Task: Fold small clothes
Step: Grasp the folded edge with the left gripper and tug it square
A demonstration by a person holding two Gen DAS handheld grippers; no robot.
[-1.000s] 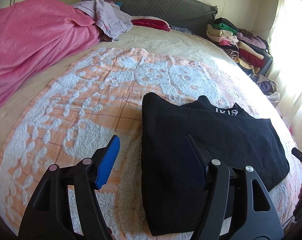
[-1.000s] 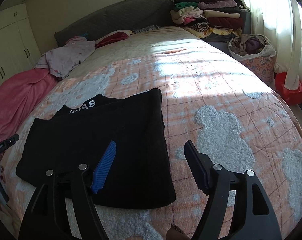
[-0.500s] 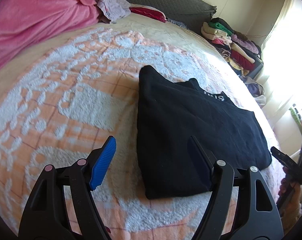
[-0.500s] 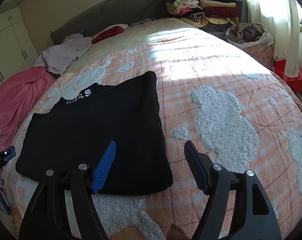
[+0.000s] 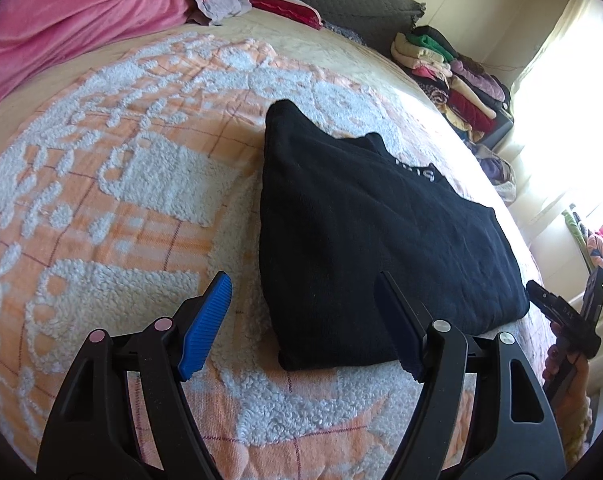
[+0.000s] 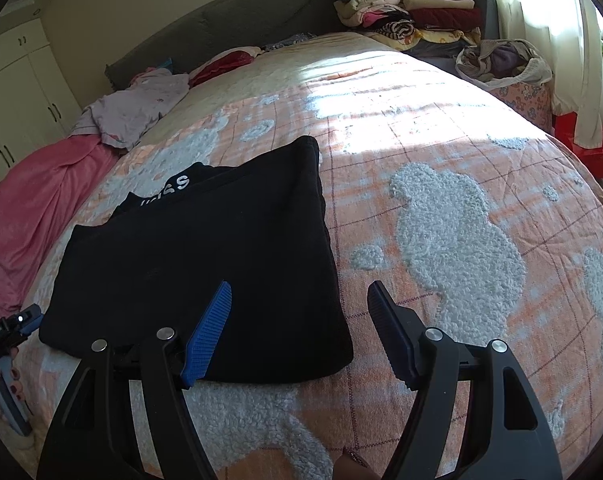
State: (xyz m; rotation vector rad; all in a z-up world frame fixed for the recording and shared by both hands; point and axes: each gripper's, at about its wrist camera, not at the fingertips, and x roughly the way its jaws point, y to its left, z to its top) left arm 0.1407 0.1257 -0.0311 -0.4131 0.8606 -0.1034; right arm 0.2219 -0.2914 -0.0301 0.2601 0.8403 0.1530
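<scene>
Fabric first, through my left wrist camera: the folded black sweater (image 5: 381,248) lies flat on the bed's orange-and-white bedspread (image 5: 113,200), white lettering at its collar. My left tongs (image 5: 303,320) stand wide apart with nothing between the pads — they straddle the sweater's near left corner without touching it. A pink blanket (image 5: 61,20) is heaped at the far left.

From the right wrist camera, my right tongs (image 6: 299,330) are likewise agape and empty, astride the sweater's (image 6: 205,264) near right corner — one blue pad (image 6: 207,340) over the cloth, the other over bedspread (image 6: 461,220). Stacked folded clothes (image 6: 405,16) sit beyond the bed.
</scene>
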